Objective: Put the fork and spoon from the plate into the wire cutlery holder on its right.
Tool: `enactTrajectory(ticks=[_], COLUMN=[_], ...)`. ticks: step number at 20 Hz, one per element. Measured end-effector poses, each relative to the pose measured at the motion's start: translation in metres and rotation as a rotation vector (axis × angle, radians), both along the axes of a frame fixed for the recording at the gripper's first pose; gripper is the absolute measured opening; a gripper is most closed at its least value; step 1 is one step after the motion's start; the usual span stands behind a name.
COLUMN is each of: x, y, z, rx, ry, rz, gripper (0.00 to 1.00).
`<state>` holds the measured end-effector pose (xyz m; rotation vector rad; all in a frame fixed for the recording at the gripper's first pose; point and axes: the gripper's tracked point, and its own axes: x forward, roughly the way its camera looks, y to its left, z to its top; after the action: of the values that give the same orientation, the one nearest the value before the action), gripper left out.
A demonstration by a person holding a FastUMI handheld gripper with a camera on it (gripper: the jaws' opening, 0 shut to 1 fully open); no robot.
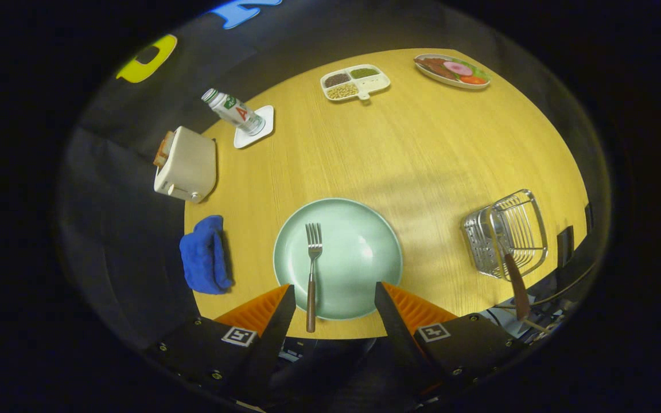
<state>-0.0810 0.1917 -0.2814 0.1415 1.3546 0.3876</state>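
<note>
The gripper (pixel 335 295) has its two fingers wide apart with nothing between them. The fork (pixel 311 275) lies on the green plate (pixel 365 252) just ahead of them. A brown handle, maybe the spoon (pixel 517 281), stands in the wire cutlery holder (pixel 505 232) to the plate's right.

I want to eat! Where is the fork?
The brown-handled metal fork lies on the round pale green plate, just ahead of the open tool, nearer its left finger.
</note>
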Motion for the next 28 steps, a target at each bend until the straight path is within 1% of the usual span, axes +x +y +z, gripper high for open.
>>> enactTrajectory(ticks=[4, 8, 9, 11, 14, 16, 17, 20, 21, 22, 23, 24, 25, 28], x=[-0.013, -0.018, -0.019, -0.024, -0.027, -0.030, -0.030, -0.030, -0.031, -0.031, -0.034, -0.031, -0.034, -0.028], y=[0.022, 0.031, 0.033, 0.040, 0.048, 0.050, 0.052, 0.054, 0.051, 0.050, 0.055, 0.052, 0.053, 0.050], z=[-0.022, -0.048, -0.055, -0.068, -0.083, -0.093, -0.096, -0.103, -0.113, -0.111, -0.110, -0.110, -0.113, -0.104], rx=[-0.015, -0.044, -0.053, -0.054, -0.063, -0.072, -0.073, -0.070, -0.085, -0.088, -0.058, -0.049, -0.050, -0.044], ry=[0.038, 0.081, 0.093, 0.121, 0.146, 0.160, 0.171, 0.181, 0.179, 0.197, 0.219, 0.220, 0.220, 0.196], rz=[0.041, 0.040, 0.036, 0.036, 0.037, 0.028, 0.027, 0.036, 0.021, 0.006, 0.005, -0.014, -0.019, -0.005], gripper=[0.86, 0.86, 0.81, 0.76, 0.76, 0.55, 0.52, 0.51, 0.52, 0.33, 0.14, 0.14, 0.06, 0.06])
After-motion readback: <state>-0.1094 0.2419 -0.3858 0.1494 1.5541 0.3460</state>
